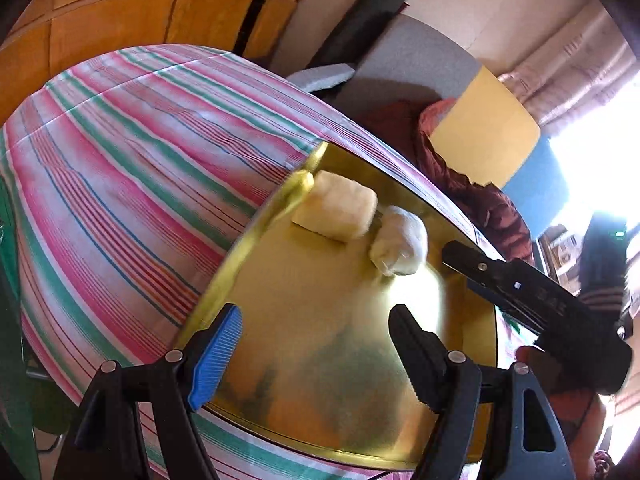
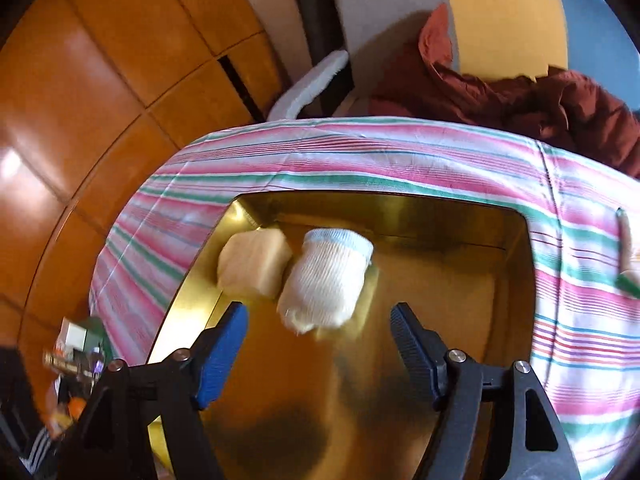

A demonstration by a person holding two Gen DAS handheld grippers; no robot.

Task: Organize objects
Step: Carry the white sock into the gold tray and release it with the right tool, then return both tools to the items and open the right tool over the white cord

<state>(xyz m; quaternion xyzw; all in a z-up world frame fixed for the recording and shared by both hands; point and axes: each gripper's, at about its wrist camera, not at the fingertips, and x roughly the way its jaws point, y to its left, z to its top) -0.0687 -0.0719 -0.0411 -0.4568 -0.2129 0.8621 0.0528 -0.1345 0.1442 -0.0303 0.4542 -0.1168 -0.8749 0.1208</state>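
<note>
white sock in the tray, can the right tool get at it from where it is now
Probably yes. The right tool stands open just short of the white sock, with bare tray between. The cream roll touches the sock's far-left side, which might crowd one finger.

Left wrist view: sits behind the left tool (image 1: 316, 350), looks steeply down and forward, close over the gold tray (image 1: 320, 380).
Right wrist view: sits behind the right tool (image 2: 320, 350), same downward tilt, close over the tray (image 2: 460, 280).
Shared: tray, rolled socks (image 1: 398, 246) (image 2: 326, 280), striped cloth (image 1: 140, 152) (image 2: 400, 152), wooden wardrobe (image 1: 120, 20) (image 2: 100, 60).
</note>
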